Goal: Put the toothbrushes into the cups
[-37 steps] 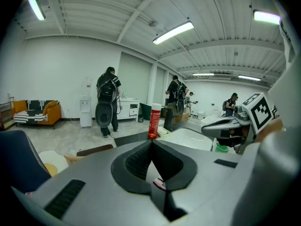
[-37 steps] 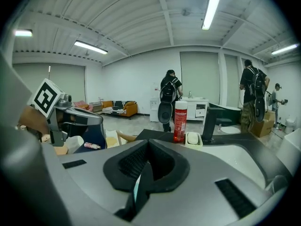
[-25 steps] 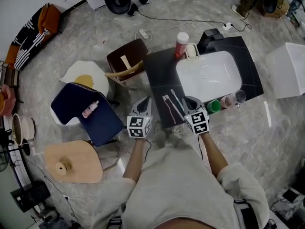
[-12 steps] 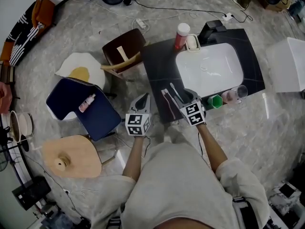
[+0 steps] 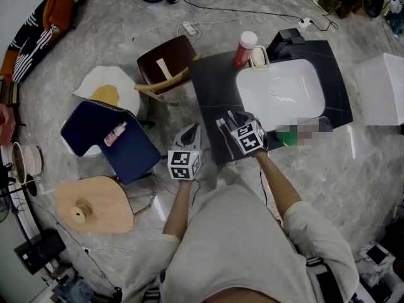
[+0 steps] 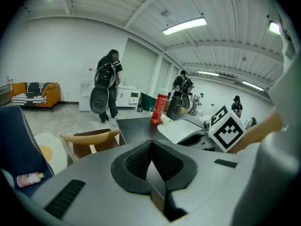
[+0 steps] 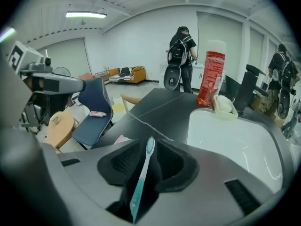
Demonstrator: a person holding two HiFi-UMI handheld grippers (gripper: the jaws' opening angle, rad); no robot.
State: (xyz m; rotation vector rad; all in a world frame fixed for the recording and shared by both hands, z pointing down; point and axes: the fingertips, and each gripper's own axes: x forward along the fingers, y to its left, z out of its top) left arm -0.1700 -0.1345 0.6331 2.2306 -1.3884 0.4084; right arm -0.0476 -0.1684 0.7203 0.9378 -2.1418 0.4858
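Teal toothbrush lies on the dark counter, lengthwise between your right gripper's half-spread jaws, which have just been closing but aren't pinching it, bristles pointing away; your left gripper, jaws together, is farther.

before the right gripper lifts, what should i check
1. Teal toothbrush lies between the jaws of the right gripper: ok.
2. Grip firm: not ok; the jaws have just been closing, but the pads do not press on it yet.
3. Second toothbrush clear of the jaws: ok, it lies beside them on the counter.
4. Left gripper out of the way: ok, shut and empty.
5. Green cup upright and free: cannot tell, blurred.
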